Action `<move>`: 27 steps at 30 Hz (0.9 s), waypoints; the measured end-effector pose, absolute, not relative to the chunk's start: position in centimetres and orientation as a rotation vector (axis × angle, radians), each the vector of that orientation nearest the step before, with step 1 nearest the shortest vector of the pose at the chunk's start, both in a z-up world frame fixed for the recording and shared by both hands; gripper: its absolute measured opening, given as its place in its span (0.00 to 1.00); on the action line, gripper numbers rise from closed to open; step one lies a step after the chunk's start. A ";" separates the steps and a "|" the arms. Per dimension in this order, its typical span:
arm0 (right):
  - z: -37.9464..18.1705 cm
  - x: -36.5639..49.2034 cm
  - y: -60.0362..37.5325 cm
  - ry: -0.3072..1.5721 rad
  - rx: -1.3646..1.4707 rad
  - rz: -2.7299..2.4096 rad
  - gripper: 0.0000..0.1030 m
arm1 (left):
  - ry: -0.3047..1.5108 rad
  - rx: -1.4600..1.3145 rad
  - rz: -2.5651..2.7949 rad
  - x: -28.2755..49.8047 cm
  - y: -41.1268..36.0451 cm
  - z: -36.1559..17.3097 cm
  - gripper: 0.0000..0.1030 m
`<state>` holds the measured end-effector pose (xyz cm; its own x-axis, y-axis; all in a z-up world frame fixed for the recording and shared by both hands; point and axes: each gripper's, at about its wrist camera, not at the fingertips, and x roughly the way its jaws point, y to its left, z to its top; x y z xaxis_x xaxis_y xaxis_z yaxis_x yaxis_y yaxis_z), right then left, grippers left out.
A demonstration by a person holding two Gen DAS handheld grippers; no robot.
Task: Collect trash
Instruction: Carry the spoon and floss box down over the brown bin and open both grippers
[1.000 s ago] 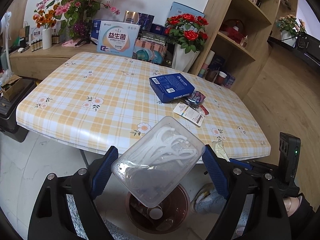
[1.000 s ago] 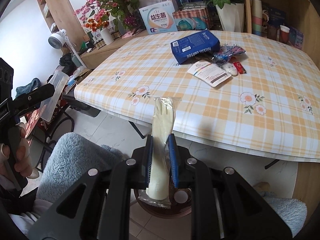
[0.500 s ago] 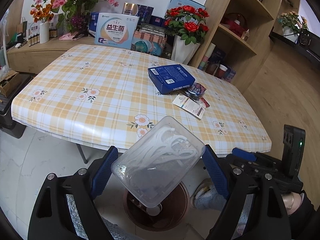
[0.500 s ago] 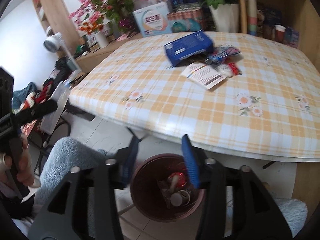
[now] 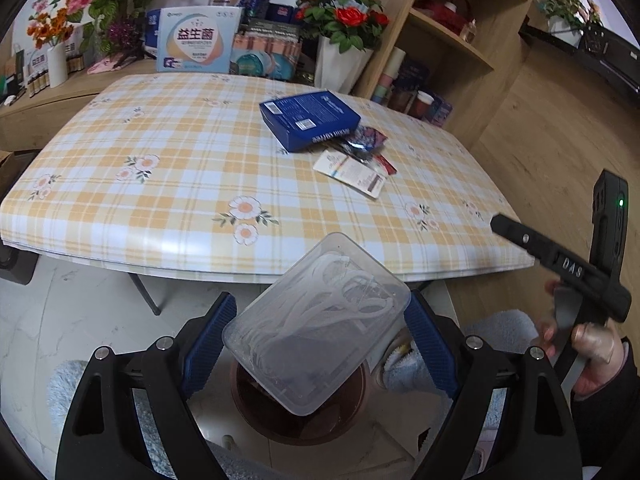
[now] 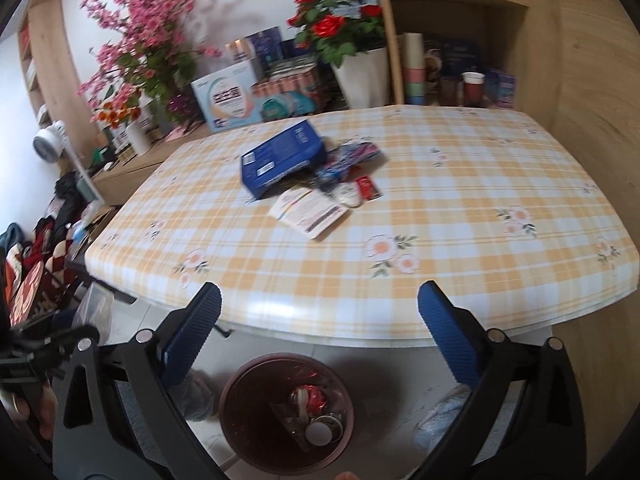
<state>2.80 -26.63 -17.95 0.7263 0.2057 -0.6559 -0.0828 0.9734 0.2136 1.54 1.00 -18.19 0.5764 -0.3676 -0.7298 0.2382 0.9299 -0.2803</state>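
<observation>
Up front in the left wrist view: left gripper (image 5: 316,332) clamped on a clear plastic box (image 5: 316,324) of white floss picks, blue pads pressing its two ends, box tilted with one corner down. Directly below it on the pale floor, a dark red trash bin (image 5: 352,412), mostly hidden by the box. Beyond, a table (image 5: 180,184) in yellow plaid cloth with flower prints; on it a blue carton (image 5: 308,118), a crumpled dark wrapper (image 5: 366,140) touching the carton's near edge, and a white leaflet (image 5: 352,170) just beside both. Off to the right edge, a hand gripping the black handle of the right gripper (image 5: 560,264), fingertips out of frame there.

Next, the right wrist view: right gripper (image 6: 318,312) spread wide, nothing between the blue pads. Below and between them, same trash bin (image 6: 240,400), holding a red-and-silver wrapper, a round white lid and other scraps. On the table (image 6: 460,208), same blue carton (image 6: 282,158), wrapper (image 6: 352,156) and leaflet (image 6: 308,208) clustered together, plus a small red packet (image 6: 368,188) beside them. Somewhat blurred throughout.
</observation>
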 end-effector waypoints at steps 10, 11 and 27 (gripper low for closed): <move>-19.0 3.1 -29.3 0.751 0.218 0.104 0.94 | 0.972 -0.103 -0.412 2.1 -1.6 -20.2 0.81; -19.1 3.1 -29.4 0.753 0.221 0.102 0.94 | 0.977 -0.101 -0.412 2.2 -1.7 -20.3 0.81; -19.6 3.7 -28.3 0.785 0.209 0.123 0.94 | 0.966 -0.164 -0.363 2.9 0.3 -20.1 0.88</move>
<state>3.69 -28.31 -19.62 0.7015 0.1871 -0.6877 -0.0318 0.9722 0.2320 2.92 0.33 -20.06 0.5142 -0.3728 -0.7725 0.2283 0.9276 -0.2957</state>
